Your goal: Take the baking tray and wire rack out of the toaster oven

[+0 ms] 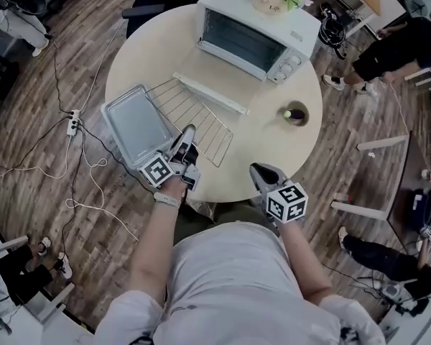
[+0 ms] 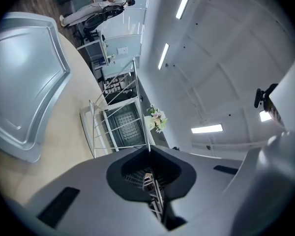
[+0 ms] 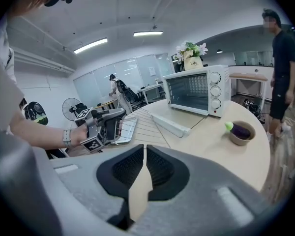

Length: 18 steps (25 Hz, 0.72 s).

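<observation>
Wire rack (image 1: 205,117): out of toaster oven (image 1: 255,38), on table (image 1: 273,146), near edge clamped in left gripper (image 1: 187,135). Baking tray (image 1: 136,124) just left. Right gripper (image 1: 258,171) closed, empty. Recommend settling rack flat before release.

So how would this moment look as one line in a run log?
left gripper: shut on wire rack | right gripper: shut, empty | baking tray: on table | toaster oven: door open

Light grey short-sleeved T-shirt (image 1: 233,279), pale wristwatch (image 1: 167,199)
</observation>
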Motion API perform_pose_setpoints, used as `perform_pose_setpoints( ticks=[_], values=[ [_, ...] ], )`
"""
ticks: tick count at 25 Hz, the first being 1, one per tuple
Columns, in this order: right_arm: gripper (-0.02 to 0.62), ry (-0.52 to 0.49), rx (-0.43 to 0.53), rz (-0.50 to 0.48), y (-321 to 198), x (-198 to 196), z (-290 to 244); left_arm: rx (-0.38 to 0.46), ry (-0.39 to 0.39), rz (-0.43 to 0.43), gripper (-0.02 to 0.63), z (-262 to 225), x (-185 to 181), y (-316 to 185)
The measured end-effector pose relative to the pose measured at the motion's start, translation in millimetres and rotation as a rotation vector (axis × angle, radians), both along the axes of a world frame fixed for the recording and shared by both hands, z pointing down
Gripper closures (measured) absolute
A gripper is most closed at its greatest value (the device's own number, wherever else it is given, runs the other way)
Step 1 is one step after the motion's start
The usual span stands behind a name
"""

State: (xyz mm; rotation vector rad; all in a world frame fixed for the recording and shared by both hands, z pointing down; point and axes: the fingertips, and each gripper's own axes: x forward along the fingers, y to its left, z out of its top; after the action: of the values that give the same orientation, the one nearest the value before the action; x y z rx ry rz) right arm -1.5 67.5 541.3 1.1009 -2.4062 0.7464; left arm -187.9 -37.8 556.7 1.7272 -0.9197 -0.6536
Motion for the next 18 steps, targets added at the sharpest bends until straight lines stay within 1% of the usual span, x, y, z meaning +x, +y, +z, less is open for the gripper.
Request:
perform_pose_setpoints(
  ticks=[2, 3, 4, 8, 14, 18],
  values=[
    [0.575, -0.005, -0.007, -0.018, 9, 6, 2, 0.014, 0.141, -0.013, 0.607, -14, 12, 12],
    [0.575, -0.007, -0.014, -0.028, 14, 9, 3, 0.022, 0.169, -0.02, 0.607, -19, 16, 18],
    [0.575, -0.01, -0.021, -0.039, 20, 12, 4, 0.031, 0.17, -0.027, 0.607, -23, 19, 24],
    [0.575, -0.02, -0.044, -0.078, 40, 27, 12, 0.057, 0.127, -0.049, 0.607, -28, 29, 49],
    [0.575, -0.027, -0.065, -0.103, 77, 42, 21, 0.011, 0.19, -0.064, 0.607, -17, 52, 95],
    [0.575, -0.028, -0.073, -0.099, 98, 56, 24, -0.012, 0.197, -0.047, 0.607, -8, 74, 122]
  ],
)
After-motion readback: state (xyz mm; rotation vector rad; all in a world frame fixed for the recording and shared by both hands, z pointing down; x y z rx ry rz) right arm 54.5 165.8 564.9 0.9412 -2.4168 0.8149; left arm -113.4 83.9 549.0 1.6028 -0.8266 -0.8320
